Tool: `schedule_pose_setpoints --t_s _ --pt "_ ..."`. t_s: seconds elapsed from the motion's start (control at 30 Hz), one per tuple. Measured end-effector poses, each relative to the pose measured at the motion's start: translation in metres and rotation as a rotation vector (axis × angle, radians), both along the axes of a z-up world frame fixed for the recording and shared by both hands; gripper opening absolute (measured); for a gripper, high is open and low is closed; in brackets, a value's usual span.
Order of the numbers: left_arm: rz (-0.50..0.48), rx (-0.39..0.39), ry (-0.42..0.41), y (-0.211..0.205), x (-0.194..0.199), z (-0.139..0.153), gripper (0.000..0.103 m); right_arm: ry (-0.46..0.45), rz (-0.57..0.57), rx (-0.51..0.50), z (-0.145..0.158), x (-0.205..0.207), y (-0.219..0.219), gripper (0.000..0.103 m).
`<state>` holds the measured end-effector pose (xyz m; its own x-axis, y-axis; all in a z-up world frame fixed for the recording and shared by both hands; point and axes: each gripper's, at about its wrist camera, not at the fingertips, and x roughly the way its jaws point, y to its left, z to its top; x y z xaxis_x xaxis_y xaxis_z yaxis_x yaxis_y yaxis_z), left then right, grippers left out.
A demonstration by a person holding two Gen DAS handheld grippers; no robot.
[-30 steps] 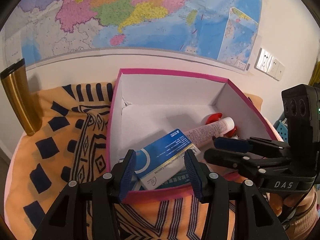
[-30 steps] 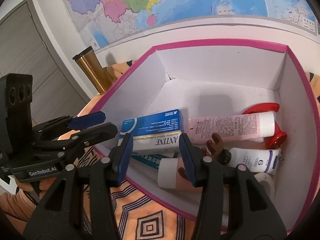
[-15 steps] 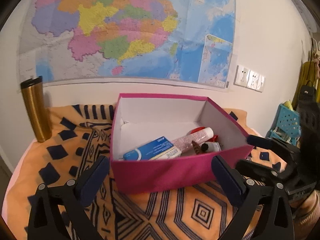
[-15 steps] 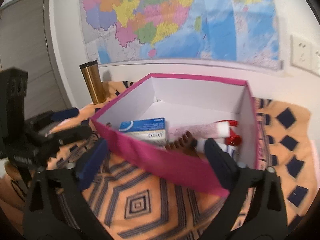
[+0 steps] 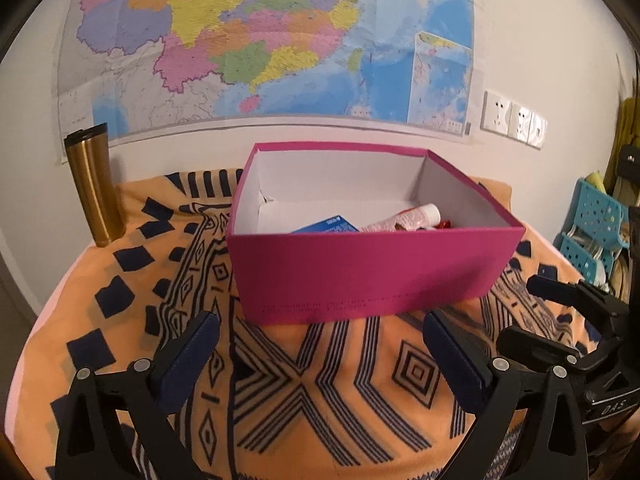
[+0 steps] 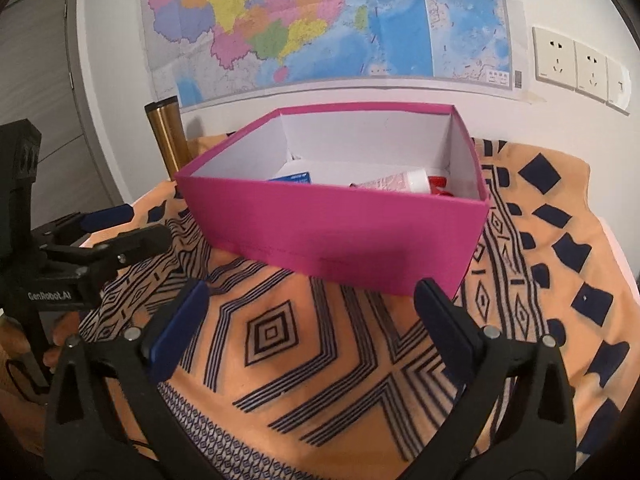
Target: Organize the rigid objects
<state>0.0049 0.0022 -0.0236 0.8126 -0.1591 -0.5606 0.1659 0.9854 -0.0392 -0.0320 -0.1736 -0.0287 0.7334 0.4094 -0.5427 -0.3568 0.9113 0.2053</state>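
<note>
Both tools, left tool (image 5: 320, 344) and right tool (image 6: 308, 312), are hanging released, empty, facing a matte pink cardboard box (image 5: 360, 276); "GenRobot.AI" is showing on the left one.

A magenta box (image 5: 360, 272) sits open on the patterned cloth (image 5: 304, 392). Inside, a blue carton (image 5: 326, 225) and a pink tube (image 5: 404, 218) lie flat.

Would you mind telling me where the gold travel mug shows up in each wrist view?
Left wrist: gold travel mug at far left, well left of the pink box.
Right wrist: upper left, just behind the box's left corner.
Shared landmark: wall map.
</note>
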Motion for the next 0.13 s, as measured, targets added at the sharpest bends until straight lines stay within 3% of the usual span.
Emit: schedule_pose_setpoints --t_s 0.13 --pt "-0.01 0.001 0.016 -0.0026 -0.0042 -0.0048 0.103 0.0 0.009 -0.009 -0.002 -0.0049 0.0072 0.102"
